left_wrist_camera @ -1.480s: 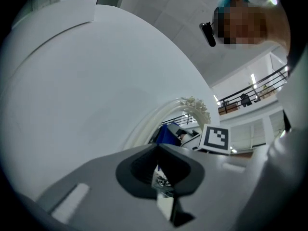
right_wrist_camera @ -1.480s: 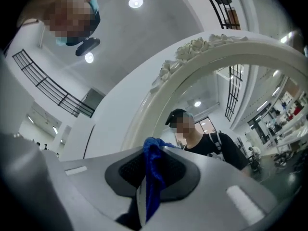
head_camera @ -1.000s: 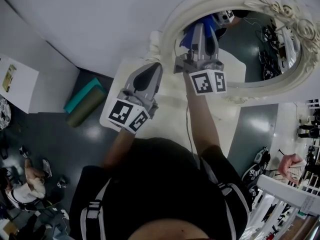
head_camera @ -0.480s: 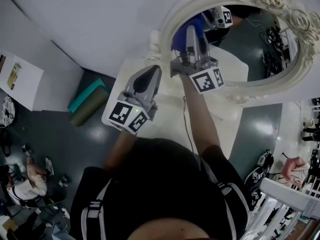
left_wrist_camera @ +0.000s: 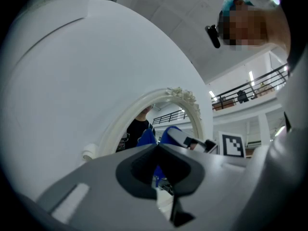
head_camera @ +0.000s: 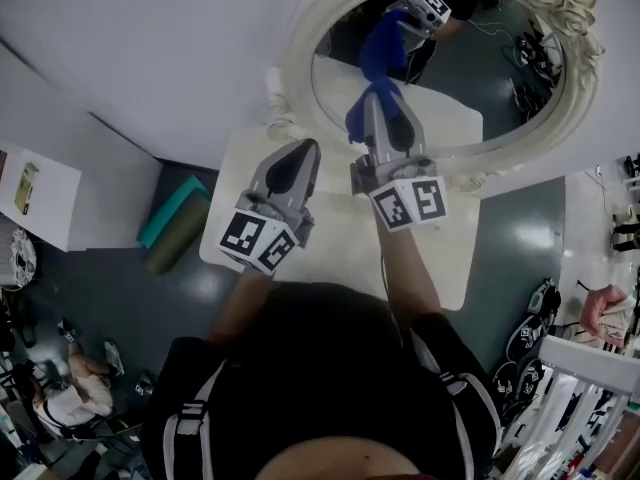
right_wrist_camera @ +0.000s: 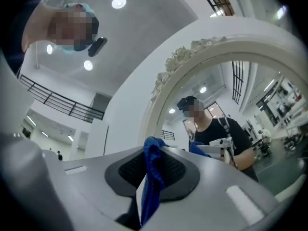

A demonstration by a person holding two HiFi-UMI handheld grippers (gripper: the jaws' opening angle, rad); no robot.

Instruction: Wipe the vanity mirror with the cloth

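An oval vanity mirror in an ornate cream frame [head_camera: 300, 38] stands against the white wall, with glass [head_camera: 470, 88] reflecting the room. My right gripper [head_camera: 372, 103] is shut on a blue cloth [head_camera: 358, 118], which is held up at the lower left of the glass; its reflection shows above. In the right gripper view the blue cloth [right_wrist_camera: 153, 177] hangs pinched between the jaws, before the mirror frame [right_wrist_camera: 178, 66]. My left gripper [head_camera: 292, 160] hangs shut and empty, left of the right one, below the frame. The left gripper view shows the mirror [left_wrist_camera: 180, 114] ahead.
A white vanity tabletop [head_camera: 340, 248] lies under both grippers. On the dark floor at left lie a teal and an olive roll [head_camera: 175, 218]. A white cabinet [head_camera: 40, 203] stands further left, and white railings [head_camera: 580, 388] at lower right.
My right gripper with the blue cloth has moved across the mirror glass, from the upper left part down toward the lower left edge. The left gripper has stayed about where it was.
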